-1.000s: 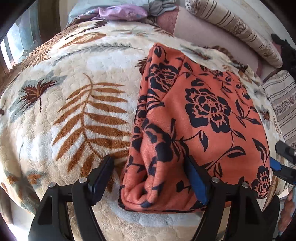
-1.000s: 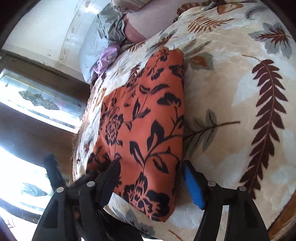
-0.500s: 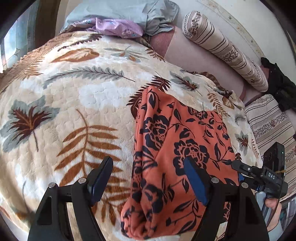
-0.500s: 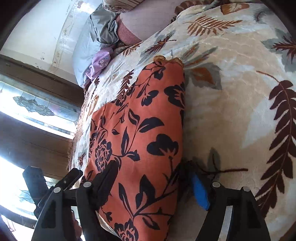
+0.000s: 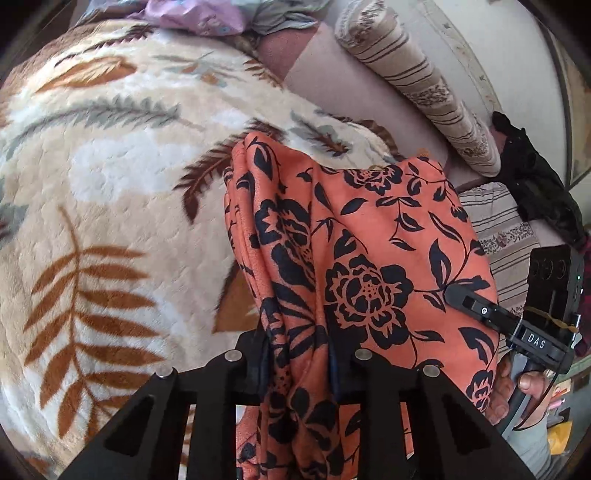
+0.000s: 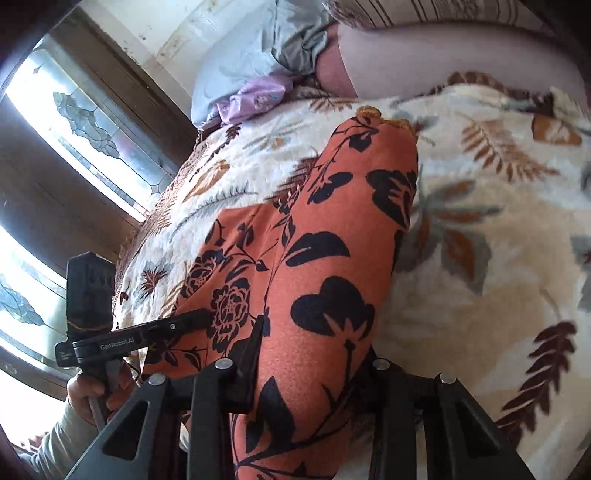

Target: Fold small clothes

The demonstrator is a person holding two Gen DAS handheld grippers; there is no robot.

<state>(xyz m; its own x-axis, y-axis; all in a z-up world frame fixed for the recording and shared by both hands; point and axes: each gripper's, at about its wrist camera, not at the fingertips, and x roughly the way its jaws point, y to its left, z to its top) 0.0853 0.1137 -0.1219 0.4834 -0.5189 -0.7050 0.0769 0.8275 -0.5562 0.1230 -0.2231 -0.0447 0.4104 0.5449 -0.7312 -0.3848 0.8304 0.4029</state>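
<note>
Garment (image 5: 369,236), orange floral, draped on the bed blanket (image 5: 110,184): light, soft and limp, likely to sag unless taken by two near corners. Left tool (image 5: 295,354) closing on a bunched edge at 6 o'clock; right tool (image 6: 314,354) closing on the other near edge. Pads buried in cloth; far hem at 12 o'clock partly hidden.

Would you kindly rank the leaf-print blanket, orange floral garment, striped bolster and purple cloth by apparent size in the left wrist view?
1. leaf-print blanket
2. orange floral garment, enlarged by nearness
3. striped bolster
4. purple cloth, partly cropped
</note>
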